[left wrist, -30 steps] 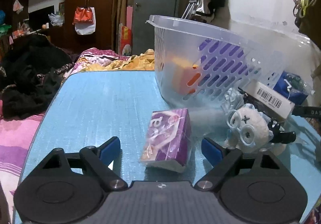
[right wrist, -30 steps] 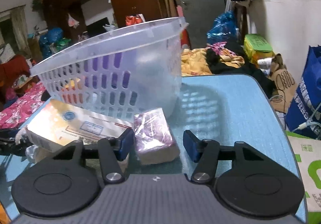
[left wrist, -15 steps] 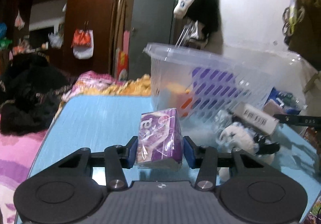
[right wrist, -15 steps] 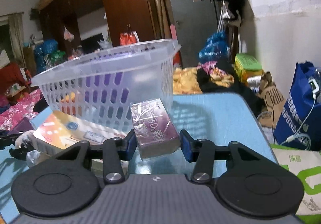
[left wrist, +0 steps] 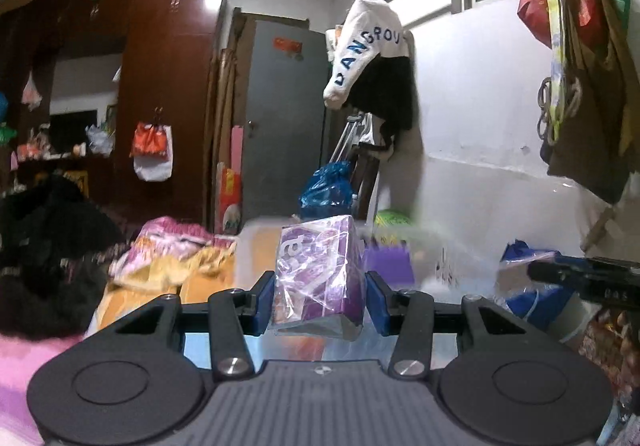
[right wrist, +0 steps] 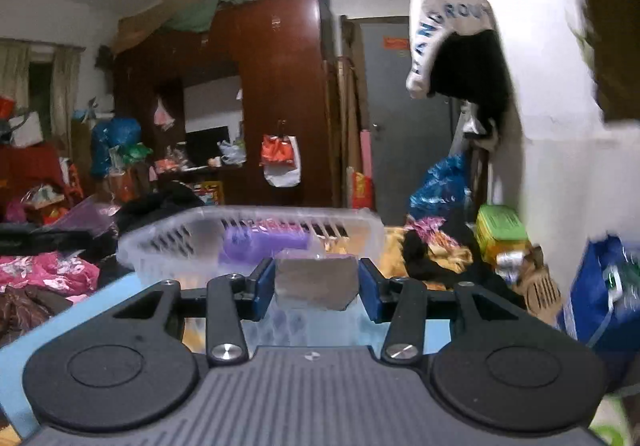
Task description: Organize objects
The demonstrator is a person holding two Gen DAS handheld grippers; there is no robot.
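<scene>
Grippers come first in both wrist views, each one closed on a small wrapped box. The left gripper [left wrist: 319,296] pinches a purple film-wrapped box [left wrist: 318,272] between its blue pads [left wrist: 264,300], and the box hangs clear of the blue tabletop [left wrist: 208,342], tilted a little with its printed face toward the camera. The right gripper [right wrist: 316,292] grips a second wrapped box [right wrist: 316,282], seen end-on as a dull grey-brown face, also off the surface. Just beyond the right gripper stands the clear slotted basket [right wrist: 168,246], on the tabletop toward its far edge, with something purple already lying inside; the held box sits roughly level with the basket's rim, on its near side and not yet over the opening. In the left view the basket is only a blurred pale shape behind the purple box. Further off are piled clothes, a dark wardrobe and a grey door. Judging from this, both pick-ups are done and the carry is under way; what remains is to bring each box over the rim, let it go inside, and then deal with whatever else lies on the tabletop.
</scene>
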